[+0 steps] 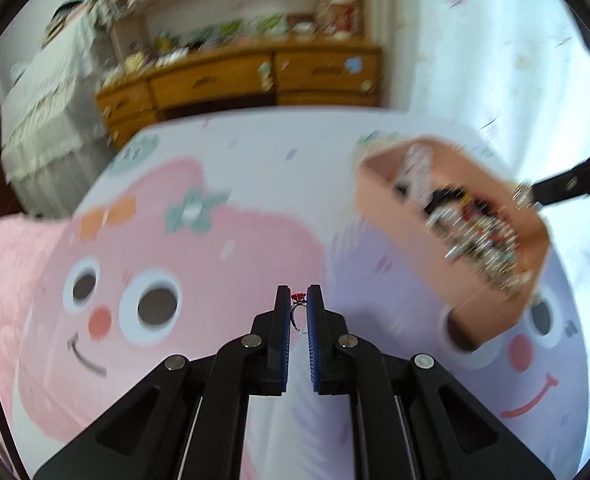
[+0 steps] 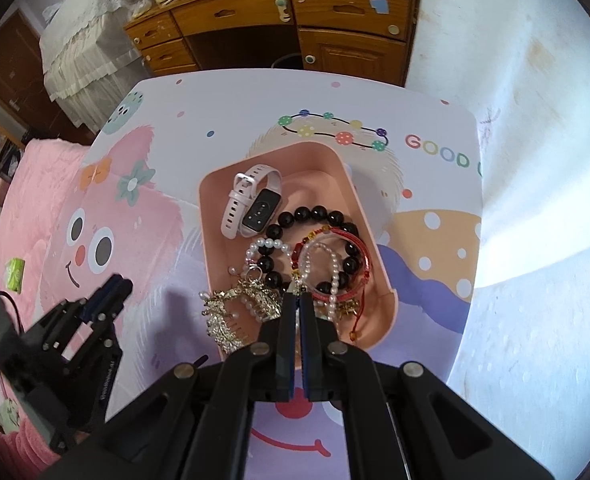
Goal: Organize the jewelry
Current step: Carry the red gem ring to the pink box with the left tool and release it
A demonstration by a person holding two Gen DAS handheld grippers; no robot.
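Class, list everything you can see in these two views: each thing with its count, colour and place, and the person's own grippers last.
tray: one, pink, on the table
smartwatch: one, pale pink strap, tray's far end
bead bracelet: one, black, tray's middle
pearl bracelets: at least two, white, in the tray
cord bracelet: one, red, tray's right side
hair comb: one, gold, over the tray's near-left rim
ring: one, silver with red stone, between the left gripper's fingers
table: one, cartoon print
desk: one, wooden, behind
left gripper: black
right gripper: black, over the tray
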